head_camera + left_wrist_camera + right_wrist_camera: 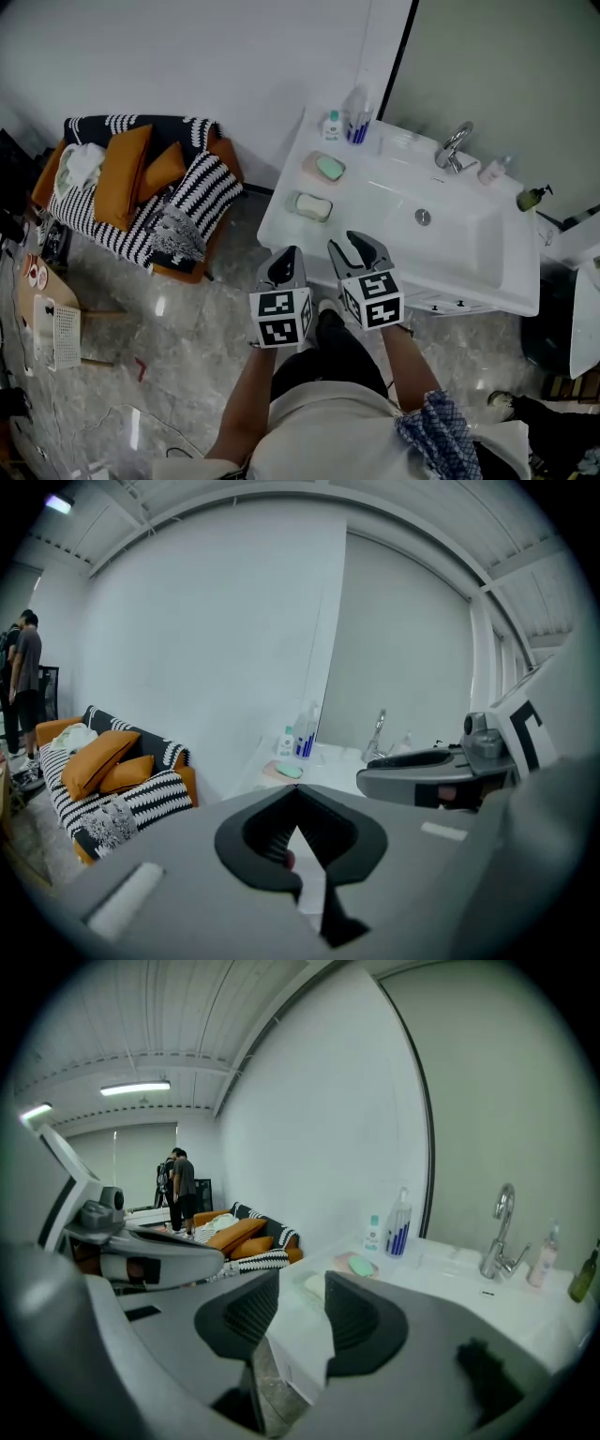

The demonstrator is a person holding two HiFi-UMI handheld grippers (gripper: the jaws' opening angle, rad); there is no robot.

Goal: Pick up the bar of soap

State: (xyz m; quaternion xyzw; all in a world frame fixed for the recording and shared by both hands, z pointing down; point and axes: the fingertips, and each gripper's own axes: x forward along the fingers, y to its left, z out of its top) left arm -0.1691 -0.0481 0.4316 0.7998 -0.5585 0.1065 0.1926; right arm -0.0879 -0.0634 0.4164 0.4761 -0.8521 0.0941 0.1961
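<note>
Two bars of soap lie on the left part of the white sink counter (281, 223). A green soap (330, 167) sits in a pink dish, and a pale soap (311, 206) sits in a greenish dish nearer to me. Both grippers hover side by side in front of the counter's near edge, short of the soaps. My left gripper (285, 265) has its jaws together with nothing in them (296, 794). My right gripper (365, 249) stands open and empty (300, 1290). Past its jaws I see the green soap (360, 1266) and, partly hidden, the pale soap (314, 1285).
A basin with a faucet (454, 147) fills the counter's middle. Bottles (356, 118) stand at the back left, and a pump bottle (532, 198) at the right. An orange and striped sofa (141, 187) stands left of the sink. People (184, 1190) stand far off.
</note>
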